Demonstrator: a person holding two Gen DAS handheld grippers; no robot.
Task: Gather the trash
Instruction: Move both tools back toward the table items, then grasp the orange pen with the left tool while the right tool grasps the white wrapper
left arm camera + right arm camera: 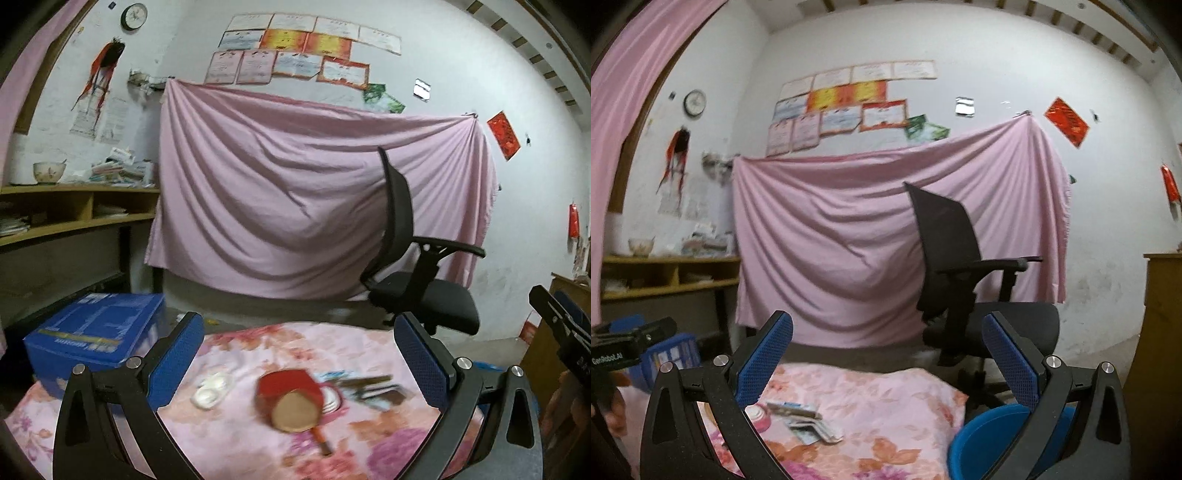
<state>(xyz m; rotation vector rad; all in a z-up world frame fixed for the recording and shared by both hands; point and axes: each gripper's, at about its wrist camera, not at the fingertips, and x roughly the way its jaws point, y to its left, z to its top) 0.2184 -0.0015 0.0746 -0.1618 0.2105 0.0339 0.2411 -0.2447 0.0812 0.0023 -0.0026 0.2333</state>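
In the left wrist view a red carton (291,400) lies on its side on the floral cloth (229,443), with a clear plastic wrapper (212,389) to its left and flat packets (373,387) to its right. My left gripper (299,354) is open and empty above them. In the right wrist view flat packets (807,422) and a small pink-and-white lid (757,415) lie on the cloth (886,417). My right gripper (888,354) is open and empty above the cloth. A blue round bin (993,439) sits low at the right.
A black office chair (410,273) stands behind the cloth-covered surface, also in the right wrist view (964,280). A blue box (92,332) sits at the left. A pink sheet (303,192) hangs on the wall. Wooden shelves (74,214) are at the left, a wooden cabinet (1163,350) at the right.
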